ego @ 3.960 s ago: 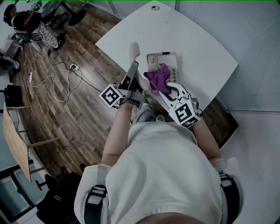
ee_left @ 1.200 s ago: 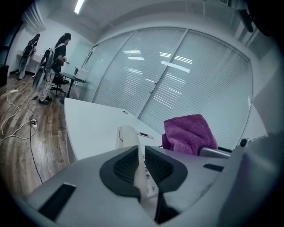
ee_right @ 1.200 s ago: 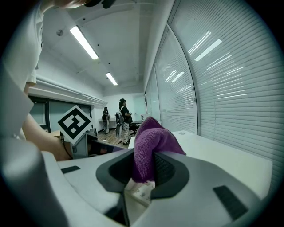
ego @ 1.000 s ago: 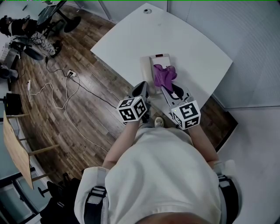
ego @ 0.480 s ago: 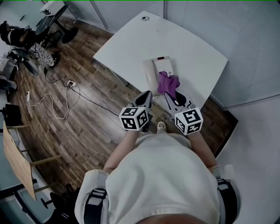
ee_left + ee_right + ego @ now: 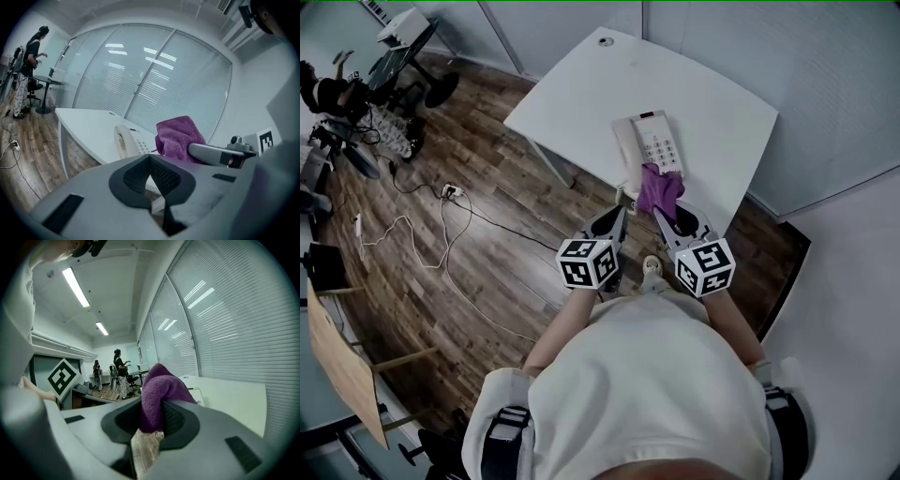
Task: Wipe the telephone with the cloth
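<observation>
The telephone (image 6: 649,145) lies near the front edge of the white desk (image 6: 581,84), handset in its cradle. The right tongs (image 6: 662,208) pinch a purple cloth (image 6: 658,189) at the telephone's near end. The left tongs (image 6: 622,202), jaws pressed together and empty, hover just beside it.

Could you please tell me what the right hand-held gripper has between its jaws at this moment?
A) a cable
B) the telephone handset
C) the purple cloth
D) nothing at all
C: in the right gripper view, the right hand-held gripper has its jaws closed on the purple cloth, which bulges up out of them.
</observation>
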A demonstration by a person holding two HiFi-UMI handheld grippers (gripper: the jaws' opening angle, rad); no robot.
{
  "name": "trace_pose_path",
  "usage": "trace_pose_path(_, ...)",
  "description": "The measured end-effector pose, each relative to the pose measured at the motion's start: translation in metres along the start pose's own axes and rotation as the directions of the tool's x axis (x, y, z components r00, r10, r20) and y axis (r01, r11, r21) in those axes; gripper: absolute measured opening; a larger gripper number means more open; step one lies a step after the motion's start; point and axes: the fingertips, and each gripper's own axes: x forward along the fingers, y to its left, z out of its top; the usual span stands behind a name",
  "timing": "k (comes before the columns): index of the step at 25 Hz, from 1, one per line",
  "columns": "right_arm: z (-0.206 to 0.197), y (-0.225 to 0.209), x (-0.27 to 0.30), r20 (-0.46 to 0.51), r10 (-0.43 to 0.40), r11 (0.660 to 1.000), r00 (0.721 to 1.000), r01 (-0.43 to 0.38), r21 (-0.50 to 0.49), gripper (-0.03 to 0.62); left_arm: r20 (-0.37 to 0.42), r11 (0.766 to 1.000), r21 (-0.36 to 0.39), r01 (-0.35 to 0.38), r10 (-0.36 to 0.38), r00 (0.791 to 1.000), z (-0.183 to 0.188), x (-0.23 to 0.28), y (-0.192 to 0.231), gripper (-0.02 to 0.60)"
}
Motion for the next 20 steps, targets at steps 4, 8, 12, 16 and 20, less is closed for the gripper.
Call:
trace_pose_path(4, -0.010, 0.018, -0.018, -0.002, -0.012, 1.000, 1.000, 0.012, 0.006, 0.098, -0.010, 1.000, 0.010, 0.003, -0.002, 1.000, -0.012, -0.022, -0.005, 0.020)
trace_pose_path(8, -0.019, 0.037, -0.035, -0.007, -0.020, 1.000, 1.000, 0.020, 0.012, 0.098, -0.013, 1.000, 0.009, -0.004, 0.004, 1.000, -0.021, -0.047, -0.008, 0.020)
trace_pose_path(12, -0.025, 0.055, -0.044, -0.007, -0.019, 1.000, 1.000, 0.019, 0.013, 0.098, -0.014, 1.000, -0.002, -0.006, 0.006, 1.000, -0.030, -0.068, -0.006, 0.020)
trace_pose_path(16, -0.033, 0.068, -0.054, -0.004, -0.014, 1.000, 1.000, 0.014, 0.016, 0.098, -0.012, 1.000, -0.020, -0.002, 0.002, 1.000, -0.041, -0.082, -0.008, 0.020)
trace_pose_path(20, -0.032, 0.079, -0.063, 0.004, -0.010, 1.000, 1.000, 0.010, 0.005, 0.098, -0.007, 1.000, -0.005, -0.001, 0.001, 1.000, -0.043, -0.096, -0.013, 0.020)
